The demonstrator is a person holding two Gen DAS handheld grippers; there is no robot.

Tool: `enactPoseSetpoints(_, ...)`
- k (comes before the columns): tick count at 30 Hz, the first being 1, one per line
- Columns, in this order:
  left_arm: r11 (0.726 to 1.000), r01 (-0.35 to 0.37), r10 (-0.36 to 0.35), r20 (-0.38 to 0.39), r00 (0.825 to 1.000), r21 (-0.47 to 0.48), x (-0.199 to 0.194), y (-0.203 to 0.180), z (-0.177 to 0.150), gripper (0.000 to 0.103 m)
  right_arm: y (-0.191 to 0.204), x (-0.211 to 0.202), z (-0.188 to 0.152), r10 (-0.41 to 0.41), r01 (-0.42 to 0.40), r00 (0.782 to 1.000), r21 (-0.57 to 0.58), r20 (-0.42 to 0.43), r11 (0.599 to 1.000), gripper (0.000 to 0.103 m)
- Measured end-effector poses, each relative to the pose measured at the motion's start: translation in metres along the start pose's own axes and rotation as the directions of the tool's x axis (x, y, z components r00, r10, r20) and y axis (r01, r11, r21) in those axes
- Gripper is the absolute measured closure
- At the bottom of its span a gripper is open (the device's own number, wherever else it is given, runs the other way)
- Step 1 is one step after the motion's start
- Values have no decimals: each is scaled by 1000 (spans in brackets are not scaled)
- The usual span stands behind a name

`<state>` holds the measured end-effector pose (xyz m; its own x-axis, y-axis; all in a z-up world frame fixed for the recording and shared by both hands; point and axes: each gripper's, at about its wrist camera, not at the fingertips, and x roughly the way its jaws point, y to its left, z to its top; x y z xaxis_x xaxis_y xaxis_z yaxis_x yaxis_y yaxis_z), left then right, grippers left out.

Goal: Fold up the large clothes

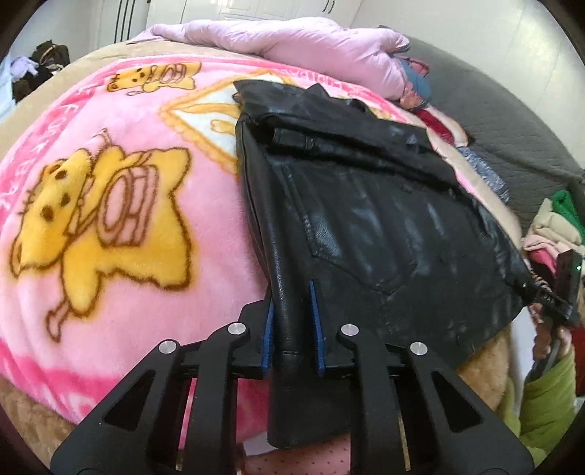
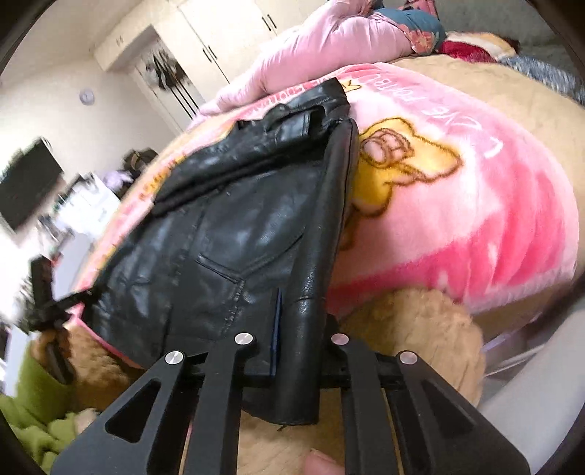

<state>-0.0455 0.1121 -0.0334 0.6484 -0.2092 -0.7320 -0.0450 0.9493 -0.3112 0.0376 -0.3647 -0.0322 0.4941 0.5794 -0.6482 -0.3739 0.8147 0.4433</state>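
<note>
A black leather jacket [image 1: 365,204] lies partly folded on a pink cartoon blanket [image 1: 128,204], sleeves laid across its far part. My left gripper [image 1: 292,296] is shut on the jacket's near left edge, a folded strip hanging between the blue pads [image 1: 315,321]. My right gripper [image 2: 299,303] is shut on the jacket's [image 2: 226,219] opposite near corner; it shows small at the right edge of the left wrist view [image 1: 548,299]. The left gripper shows at the left of the right wrist view [image 2: 55,303]. The jacket's near hem is stretched between them.
A pale pink duvet [image 1: 310,40] and bundled clothes [image 1: 416,76] lie at the far end of the bed. A stack of clothes [image 1: 552,226] sits at right. A tan plush blanket [image 2: 420,329] hangs over the bed's near edge. Wardrobes [image 2: 219,33] stand behind.
</note>
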Motion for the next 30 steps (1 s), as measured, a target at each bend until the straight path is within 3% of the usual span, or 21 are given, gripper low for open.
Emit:
enactPoseSetpoints(8,995,97,-97,32,995,5,-37,-4,-13,95,7,-48,-14,107,-108,989,2,105,994,94)
enactPoseSetpoints(15,991,130,-129,69,989,-9,-50,-2,-11,95,9,-66,-6,135,-147,971,46,199,988,94)
enactPoseSetpoints(23,987,163,-163,122,979,7,-62,-9,20,95,6,-76,17,190,-231,938,113,291,967,94)
enactPoseSetpoints(30,981,190,-193,187,963,32,-68,-17,59,95,11,-81,46,158,-219,923,139,352,966,94)
